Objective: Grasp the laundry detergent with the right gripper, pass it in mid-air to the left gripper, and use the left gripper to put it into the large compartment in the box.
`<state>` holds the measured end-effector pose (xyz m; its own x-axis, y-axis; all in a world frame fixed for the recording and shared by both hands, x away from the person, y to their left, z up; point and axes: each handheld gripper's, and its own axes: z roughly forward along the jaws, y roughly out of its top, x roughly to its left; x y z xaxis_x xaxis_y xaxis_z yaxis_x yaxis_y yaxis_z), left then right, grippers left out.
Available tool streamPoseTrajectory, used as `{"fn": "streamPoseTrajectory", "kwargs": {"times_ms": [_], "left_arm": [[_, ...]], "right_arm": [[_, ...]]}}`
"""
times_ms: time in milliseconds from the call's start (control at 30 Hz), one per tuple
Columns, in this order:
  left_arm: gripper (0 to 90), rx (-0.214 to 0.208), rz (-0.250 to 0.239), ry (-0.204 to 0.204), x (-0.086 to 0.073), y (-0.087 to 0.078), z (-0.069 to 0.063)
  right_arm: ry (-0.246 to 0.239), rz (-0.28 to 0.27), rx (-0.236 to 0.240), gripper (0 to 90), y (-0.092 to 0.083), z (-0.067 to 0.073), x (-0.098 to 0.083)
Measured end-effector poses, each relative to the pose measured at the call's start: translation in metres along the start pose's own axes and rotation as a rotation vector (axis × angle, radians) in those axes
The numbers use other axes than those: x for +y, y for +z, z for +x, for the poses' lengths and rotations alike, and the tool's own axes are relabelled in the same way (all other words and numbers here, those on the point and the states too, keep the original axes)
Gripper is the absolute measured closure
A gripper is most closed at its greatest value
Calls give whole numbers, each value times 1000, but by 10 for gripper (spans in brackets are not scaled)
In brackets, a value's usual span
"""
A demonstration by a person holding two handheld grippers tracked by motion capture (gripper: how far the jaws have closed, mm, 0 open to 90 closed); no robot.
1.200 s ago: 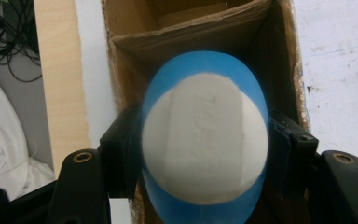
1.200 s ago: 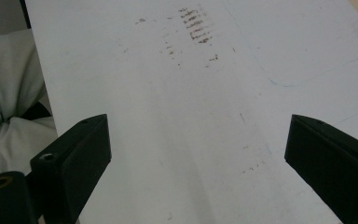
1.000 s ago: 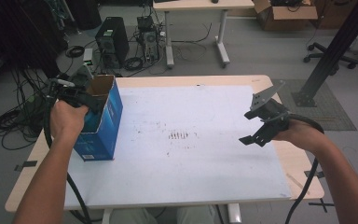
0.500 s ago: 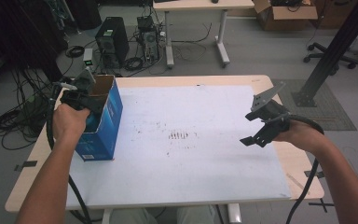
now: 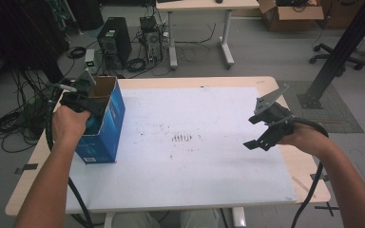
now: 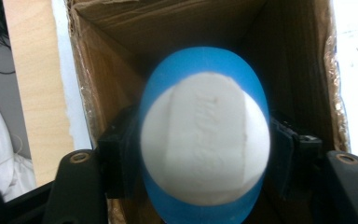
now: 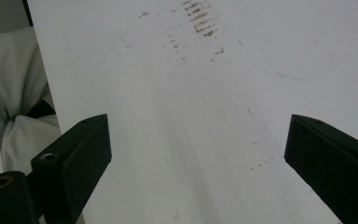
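Note:
A blue cardboard box point(image 5: 105, 124) stands open-topped at the left end of the table. My left gripper point(image 5: 91, 110) reaches down into it. In the left gripper view, a rounded blue container with a white end point(image 6: 205, 144) sits between the jaws of the left gripper point(image 6: 205, 151), low between the brown inner walls of the box point(image 6: 107, 70). Both pads point(image 6: 123, 149) lie against its sides, and the jaws have just been opening slightly. My right gripper point(image 5: 253, 132) hovers over the right part of the white sheet point(image 5: 195, 161); its jaws stand wide apart, the right gripper point(image 7: 198, 149) having nothing between them.
The white sheet point(image 7: 168, 93) covers most of the wooden table point(image 5: 171, 81) and bears dark smudges point(image 5: 183, 138) near its middle. Behind the table are a computer tower point(image 5: 114, 42), cables on the floor, another desk and a black post at the right.

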<state>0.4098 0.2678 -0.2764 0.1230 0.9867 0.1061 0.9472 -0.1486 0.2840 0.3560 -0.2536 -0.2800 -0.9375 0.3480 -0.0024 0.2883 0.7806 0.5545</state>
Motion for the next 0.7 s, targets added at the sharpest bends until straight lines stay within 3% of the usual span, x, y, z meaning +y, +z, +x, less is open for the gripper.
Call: {"fn": "streamPoseTrajectory", "kwargs": {"times_ms": [267, 700], "left_arm": [[299, -33, -14, -17, -1, -5, 5], [226, -28, -60, -14, 0, -26, 9]], "right_arm": [[1, 4, -6, 67, -2, 0, 0], [-4, -1, -28, 70, -7, 3, 1]]}}
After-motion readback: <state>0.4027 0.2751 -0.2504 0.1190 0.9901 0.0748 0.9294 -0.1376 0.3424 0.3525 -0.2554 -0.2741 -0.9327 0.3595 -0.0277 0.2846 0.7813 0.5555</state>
